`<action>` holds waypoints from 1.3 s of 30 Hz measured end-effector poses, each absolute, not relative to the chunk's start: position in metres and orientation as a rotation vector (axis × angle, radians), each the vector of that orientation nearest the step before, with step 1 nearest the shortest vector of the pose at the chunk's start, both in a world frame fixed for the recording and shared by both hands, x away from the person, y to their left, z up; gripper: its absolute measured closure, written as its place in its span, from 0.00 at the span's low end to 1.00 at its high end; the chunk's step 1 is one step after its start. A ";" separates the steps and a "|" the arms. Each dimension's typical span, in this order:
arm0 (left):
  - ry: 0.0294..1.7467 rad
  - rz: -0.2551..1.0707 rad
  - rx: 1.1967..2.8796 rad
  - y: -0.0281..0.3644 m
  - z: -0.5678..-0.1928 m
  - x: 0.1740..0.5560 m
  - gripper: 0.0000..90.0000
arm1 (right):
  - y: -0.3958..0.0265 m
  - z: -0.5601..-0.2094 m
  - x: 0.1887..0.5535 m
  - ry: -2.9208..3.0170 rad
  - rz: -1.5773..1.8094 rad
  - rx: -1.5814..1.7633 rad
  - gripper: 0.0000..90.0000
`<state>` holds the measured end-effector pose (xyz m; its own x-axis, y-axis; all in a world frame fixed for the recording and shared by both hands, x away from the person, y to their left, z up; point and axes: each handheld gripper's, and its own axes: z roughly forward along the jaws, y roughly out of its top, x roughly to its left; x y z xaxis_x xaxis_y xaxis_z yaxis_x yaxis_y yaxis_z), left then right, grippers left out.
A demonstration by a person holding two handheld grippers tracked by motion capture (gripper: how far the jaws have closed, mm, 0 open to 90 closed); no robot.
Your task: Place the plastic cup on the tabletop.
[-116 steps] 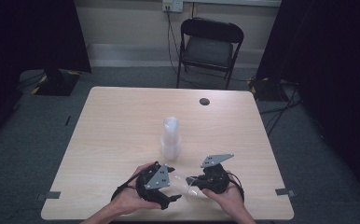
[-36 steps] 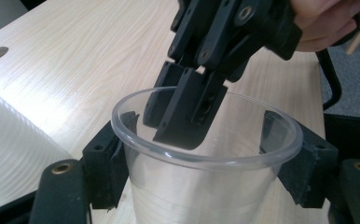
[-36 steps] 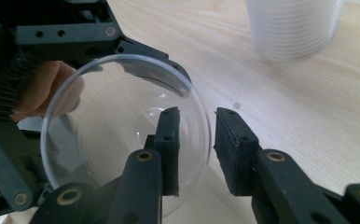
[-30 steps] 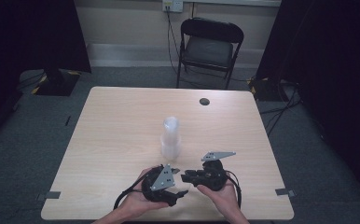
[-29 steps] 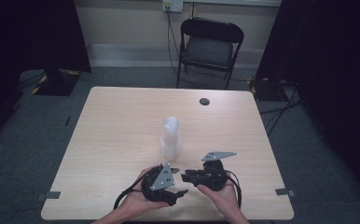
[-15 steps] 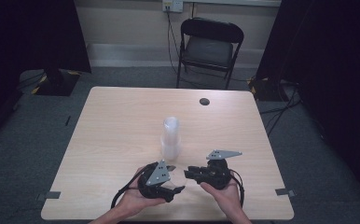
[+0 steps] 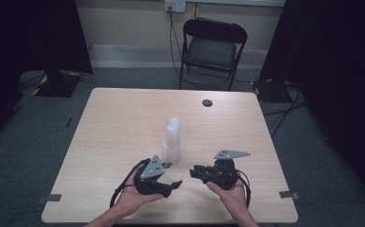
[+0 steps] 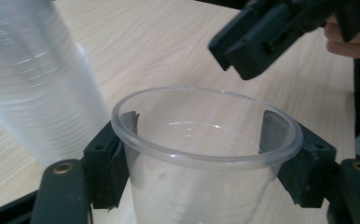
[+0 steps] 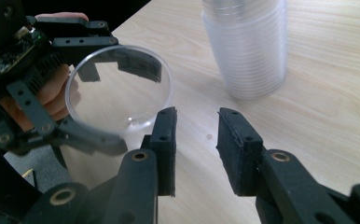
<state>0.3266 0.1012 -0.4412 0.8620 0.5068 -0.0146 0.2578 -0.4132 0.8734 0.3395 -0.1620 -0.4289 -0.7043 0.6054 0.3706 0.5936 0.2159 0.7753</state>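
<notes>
A tall stack of clear plastic cups (image 7: 173, 139) stands upright mid-table, also seen as the stack (image 8: 33, 79) and the stack (image 9: 248, 46). My left gripper (image 7: 171, 176) is shut on a single clear cup (image 7: 176, 173), in front of the stack. In the left gripper view its pads (image 8: 110, 161) press the cup's wall (image 8: 206, 186) just under the rim. My right gripper (image 7: 195, 171) sits a little to the right of the cup, not touching it. Its jaws (image 9: 197, 119) stand slightly apart with nothing between them, pointing towards the cup (image 9: 117, 88).
The light wooden table (image 7: 124, 118) carries a small black round disc (image 7: 207, 102) near its far edge. A black folding chair (image 7: 213, 47) stands behind the table. Cables trail from both grippers towards the near edge.
A second ago the two grippers were close together around the cup. The right gripper has since drawn back to the right, leaving the cup in the left gripper.
</notes>
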 end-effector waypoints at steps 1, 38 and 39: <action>0.571 0.307 2.016 0.102 -0.441 0.328 0.32 | -0.163 -0.430 0.340 2.440 1.548 1.204 0.75; 0.797 0.402 1.823 0.153 -0.418 0.346 0.32 | -0.184 -0.438 0.334 2.372 1.376 1.222 0.63; 0.804 0.409 1.817 0.156 -0.418 0.347 0.32 | -0.184 -0.439 0.334 2.372 1.374 1.220 0.63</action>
